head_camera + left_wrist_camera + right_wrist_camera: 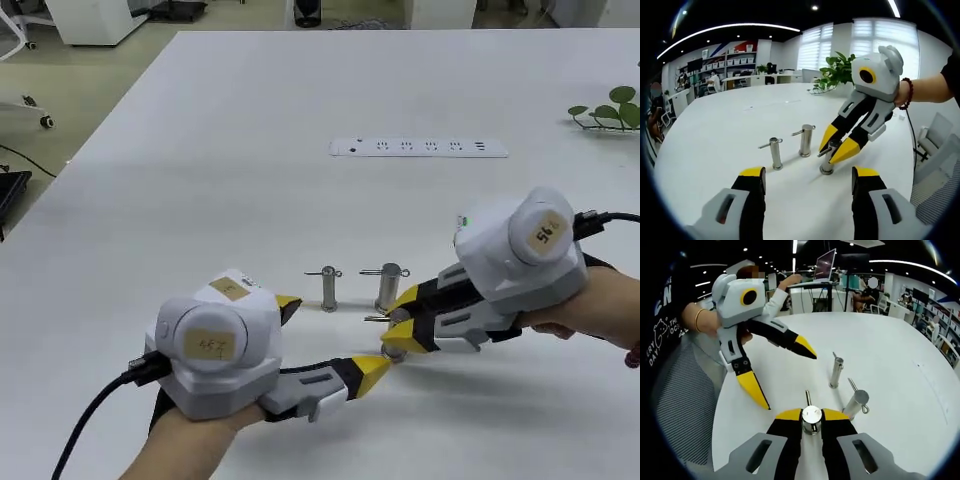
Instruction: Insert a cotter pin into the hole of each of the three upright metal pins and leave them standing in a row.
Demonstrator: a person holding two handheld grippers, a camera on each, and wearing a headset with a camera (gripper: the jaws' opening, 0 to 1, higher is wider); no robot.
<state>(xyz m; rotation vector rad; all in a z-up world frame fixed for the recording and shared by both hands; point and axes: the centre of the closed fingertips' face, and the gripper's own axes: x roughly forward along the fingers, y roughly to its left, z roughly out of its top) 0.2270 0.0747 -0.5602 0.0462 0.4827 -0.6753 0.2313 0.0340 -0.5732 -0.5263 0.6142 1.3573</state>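
Note:
Three upright metal pins stand close together on the white table [250, 180]. The two farther pins [329, 289] [388, 286] each carry a cotter pin through the top. My right gripper [398, 325] comes in from the right and is shut on the nearest pin [393, 352], which has a cotter pin [376, 318] sticking out of it. In the right gripper view that pin's cap [811, 418] sits between the jaws. My left gripper [330, 337] is open just left of the pins and holds nothing; its yellow fingertips [753, 175] frame the row [806, 140].
A white power strip [418, 148] lies farther back on the table. A green plant [605, 112] sits at the right edge. The table's left edge runs along a floor with office chairs [20, 60].

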